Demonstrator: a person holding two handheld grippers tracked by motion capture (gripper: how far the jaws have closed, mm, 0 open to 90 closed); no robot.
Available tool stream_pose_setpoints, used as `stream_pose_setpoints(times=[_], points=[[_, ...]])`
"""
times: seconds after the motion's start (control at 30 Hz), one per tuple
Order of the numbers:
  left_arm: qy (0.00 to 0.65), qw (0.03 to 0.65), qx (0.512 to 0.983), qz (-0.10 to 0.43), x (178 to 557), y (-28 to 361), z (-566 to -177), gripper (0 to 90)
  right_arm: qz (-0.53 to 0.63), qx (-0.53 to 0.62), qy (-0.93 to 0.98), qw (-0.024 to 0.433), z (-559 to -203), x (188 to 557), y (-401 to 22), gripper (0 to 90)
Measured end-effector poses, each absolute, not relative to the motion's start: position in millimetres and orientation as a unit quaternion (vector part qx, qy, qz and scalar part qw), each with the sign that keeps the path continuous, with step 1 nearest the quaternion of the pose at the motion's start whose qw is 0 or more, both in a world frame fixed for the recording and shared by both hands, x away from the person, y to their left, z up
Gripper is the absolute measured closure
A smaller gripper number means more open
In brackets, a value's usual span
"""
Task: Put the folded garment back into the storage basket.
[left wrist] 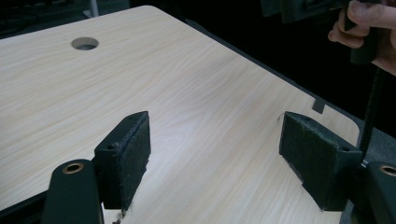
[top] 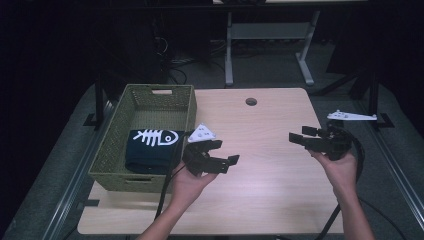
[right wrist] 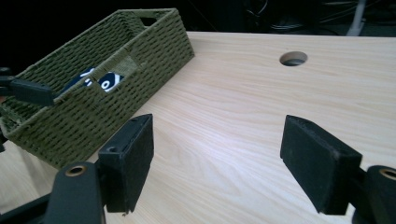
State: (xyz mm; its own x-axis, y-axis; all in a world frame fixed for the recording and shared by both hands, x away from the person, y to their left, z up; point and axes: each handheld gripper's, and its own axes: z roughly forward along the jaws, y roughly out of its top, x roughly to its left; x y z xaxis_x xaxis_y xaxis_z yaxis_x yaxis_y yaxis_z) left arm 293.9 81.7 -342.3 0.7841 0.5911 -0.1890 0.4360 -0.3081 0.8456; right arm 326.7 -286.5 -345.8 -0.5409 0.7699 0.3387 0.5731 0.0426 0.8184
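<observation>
Both forearms come in from the bottom of the high view, palms up, each gripper hanging above bare table (top: 270, 200). So the folded navy cloth with the white fishbone print (top: 152, 145) sits inside the green woven basket (top: 150, 97) at the table's left, long side running across the basket. Left gripper (top: 227, 152) is way closer, right beside the basket's near-right corner but pointing away from it toward the middle; jaws wide apart, nothing between them. Right gripper (top: 299, 135) is well off to the right, aimed back toward the basket, also gaping and holding nothing.
</observation>
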Motion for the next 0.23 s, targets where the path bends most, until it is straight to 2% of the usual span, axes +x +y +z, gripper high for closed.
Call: stream_pose_setpoints(times=[0.23], points=[[0.303, 0.502, 0.808, 0.054, 276, 71, -359, 24.4, 0.493, 0.479, 0.718, 0.112, -354, 310, -304, 24.2]])
